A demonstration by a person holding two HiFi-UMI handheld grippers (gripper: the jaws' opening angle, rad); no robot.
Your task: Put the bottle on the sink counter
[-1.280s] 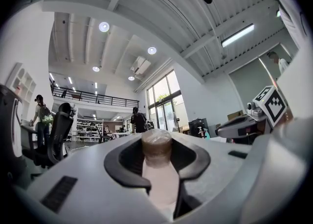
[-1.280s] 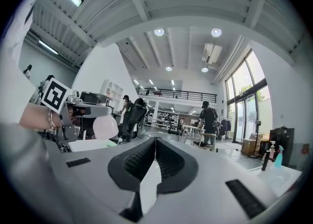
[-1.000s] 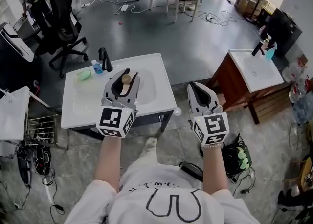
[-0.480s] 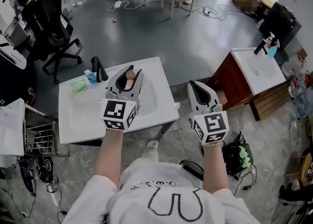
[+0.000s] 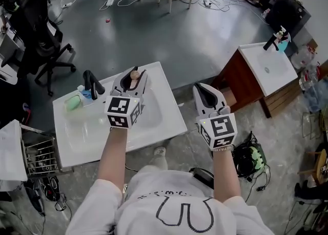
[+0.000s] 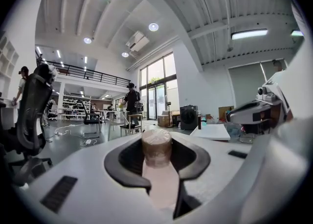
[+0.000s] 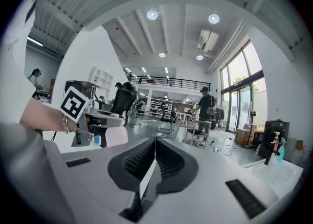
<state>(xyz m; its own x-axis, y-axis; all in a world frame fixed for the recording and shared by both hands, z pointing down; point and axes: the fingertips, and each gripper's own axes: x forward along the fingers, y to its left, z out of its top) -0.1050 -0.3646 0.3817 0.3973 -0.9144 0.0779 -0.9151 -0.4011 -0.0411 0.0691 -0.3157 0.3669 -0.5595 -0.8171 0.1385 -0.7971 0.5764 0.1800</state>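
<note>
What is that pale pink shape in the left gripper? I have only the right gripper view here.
Observer: The left gripper is shut on a pale pink bottle with a tan wrapped cap.
Operator: Where is it being held?
Observer: In the head view, over the rear of the white sink counter, right of the black faucet. I can't judge whether it touches the counter.
Operator: Anything else on that counter?
Observer: A pale green rounded object and a small blue container, both left of the faucet.
</note>
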